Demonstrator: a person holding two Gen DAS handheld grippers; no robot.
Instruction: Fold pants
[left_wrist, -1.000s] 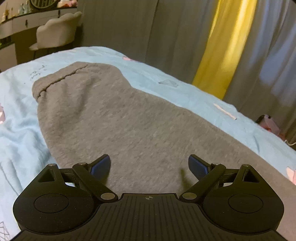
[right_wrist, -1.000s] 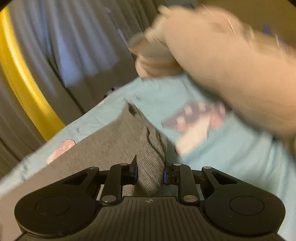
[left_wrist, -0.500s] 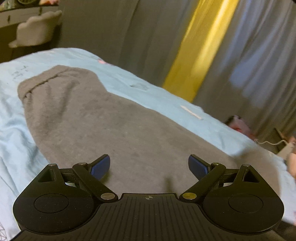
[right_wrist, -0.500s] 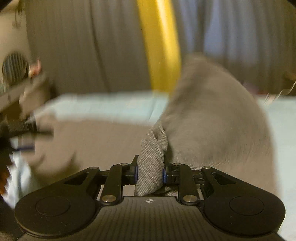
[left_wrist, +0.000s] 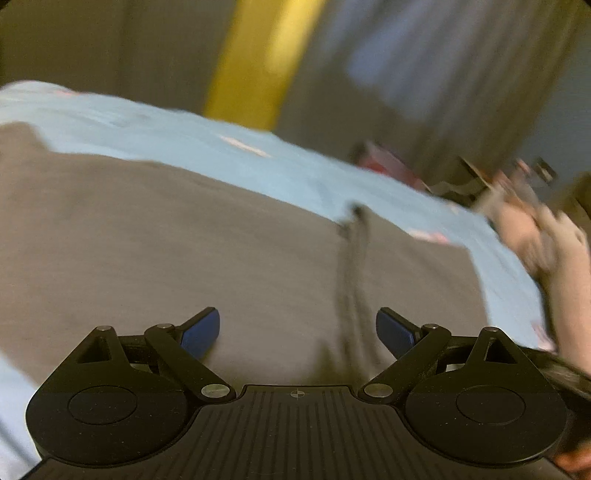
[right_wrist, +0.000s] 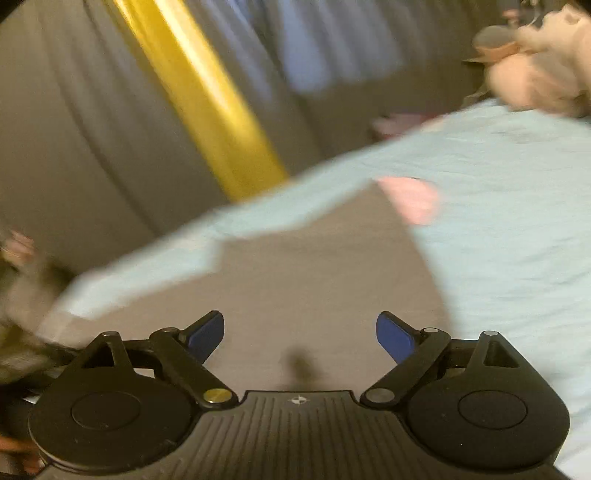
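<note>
Grey fleece pants (left_wrist: 221, 251) lie flat on the light-blue bedsheet (left_wrist: 258, 158), filling the lower left-wrist view; a dark fold edge runs from centre toward 1 o'clock. Left gripper (left_wrist: 297, 330) released, nothing between its blue pads. Right gripper (right_wrist: 300, 334) jaws opening, empty, pants (right_wrist: 314, 280) below, sheet at 3 o'clock.

The tongs (right_wrist: 300, 338) are opening over the grey pants (right_wrist: 314, 280), blue pads spread wide with nothing between them. The pants lie flat on the light blue bed (right_wrist: 509, 192). Grey curtains (right_wrist: 74, 147) with a yellow strip (right_wrist: 207, 103) hang at 11 o'clock; everything is blurred.
</note>
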